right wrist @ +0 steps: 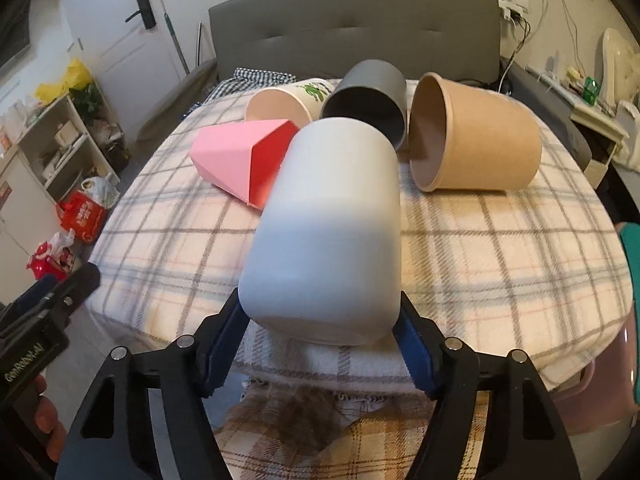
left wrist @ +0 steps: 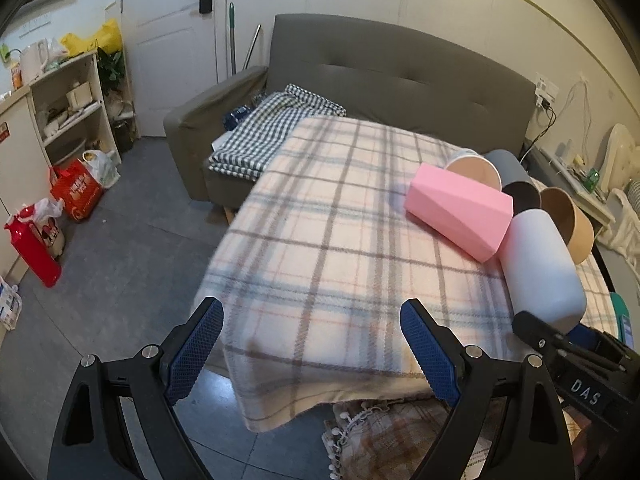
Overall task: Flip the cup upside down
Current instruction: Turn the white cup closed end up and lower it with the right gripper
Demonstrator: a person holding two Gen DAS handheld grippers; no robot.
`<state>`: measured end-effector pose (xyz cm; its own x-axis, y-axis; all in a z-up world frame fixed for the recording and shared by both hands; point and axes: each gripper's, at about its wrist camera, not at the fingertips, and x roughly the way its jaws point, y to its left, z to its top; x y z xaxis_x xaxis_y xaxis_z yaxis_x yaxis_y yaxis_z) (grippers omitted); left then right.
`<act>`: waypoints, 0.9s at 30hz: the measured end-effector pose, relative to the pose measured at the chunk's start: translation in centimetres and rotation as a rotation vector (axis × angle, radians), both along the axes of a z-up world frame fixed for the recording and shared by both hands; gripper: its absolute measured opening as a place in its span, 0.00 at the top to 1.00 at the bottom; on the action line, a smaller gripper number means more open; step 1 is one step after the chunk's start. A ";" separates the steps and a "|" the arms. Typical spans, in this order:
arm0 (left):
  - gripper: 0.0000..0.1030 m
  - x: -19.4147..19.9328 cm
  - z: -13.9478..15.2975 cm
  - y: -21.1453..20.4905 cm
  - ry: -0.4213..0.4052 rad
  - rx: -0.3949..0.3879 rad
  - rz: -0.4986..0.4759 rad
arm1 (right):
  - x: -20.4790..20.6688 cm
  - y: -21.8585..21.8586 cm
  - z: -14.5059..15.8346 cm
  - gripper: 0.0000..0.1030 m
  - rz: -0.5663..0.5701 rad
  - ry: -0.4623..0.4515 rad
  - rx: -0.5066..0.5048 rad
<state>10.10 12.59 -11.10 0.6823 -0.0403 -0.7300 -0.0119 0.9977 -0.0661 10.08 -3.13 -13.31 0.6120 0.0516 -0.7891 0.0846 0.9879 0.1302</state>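
Your right gripper (right wrist: 320, 320) has its blue-padded fingers (right wrist: 222, 344) set against either side of the white cup (right wrist: 328, 224) near its closed base, gripping it as it lies on its side on the plaid blanket (right wrist: 500, 248) at the near edge of the table. The cup's far end points toward a cluster of other tipped vessels: a pink faceted cup (right wrist: 236, 160) just to its left, a cream paper cup (right wrist: 280, 104) with a green print, a dark grey cup (right wrist: 368, 96), and a brown paper tub (right wrist: 480, 136) to the right. Whether the white cup touches the grey one is hard to judge from this angle. Your left gripper (left wrist: 312, 344) hangs over the blanket's near-left corner with its fingers (left wrist: 196, 348) spread wide, holding nothing. Behind the table stands a grey sofa (left wrist: 400, 64) with a checked cloth (left wrist: 264, 132) on its seat.
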 end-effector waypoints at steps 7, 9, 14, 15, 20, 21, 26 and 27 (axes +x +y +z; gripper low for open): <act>0.10 -0.3 0.2 -0.3 -0.003 -0.003 -0.006 | -0.3 -0.6 1.9 0.32 -0.001 -0.040 -0.011; 0.10 -0.2 0.3 -0.4 0.001 -0.008 -0.010 | -0.5 -0.7 2.9 0.32 0.011 -0.072 -0.034; 0.10 -0.3 0.4 -0.7 0.003 -0.009 -0.018 | -0.6 -1.1 4.7 0.32 0.046 -0.123 -0.076; 0.10 -0.3 0.4 -0.9 0.005 -0.008 -0.021 | -0.6 -1.3 5.0 0.32 0.054 -0.127 -0.082; 0.10 -0.2 0.2 -1.6 0.014 -0.001 -0.031 | -0.4 -1.9 5.2 0.33 0.085 -0.125 -0.096; 0.10 -0.1 0.1 -1.8 0.018 -0.001 -0.033 | -0.5 -2.0 5.3 0.33 0.088 -0.125 -0.096; 0.10 0.1 -0.4 -2.2 0.029 0.001 -0.037 | -0.1 -2.1 5.5 0.33 0.107 -0.138 -0.114; 0.10 0.2 -0.5 -2.2 0.032 0.001 -0.036 | -0.1 -2.2 5.6 0.33 0.108 -0.142 -0.115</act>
<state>10.31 10.39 -11.59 0.6567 -0.0640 -0.7515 0.0224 0.9976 -0.0654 9.98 -5.30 -7.75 0.7133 0.0376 -0.6999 -0.0342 0.9992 0.0189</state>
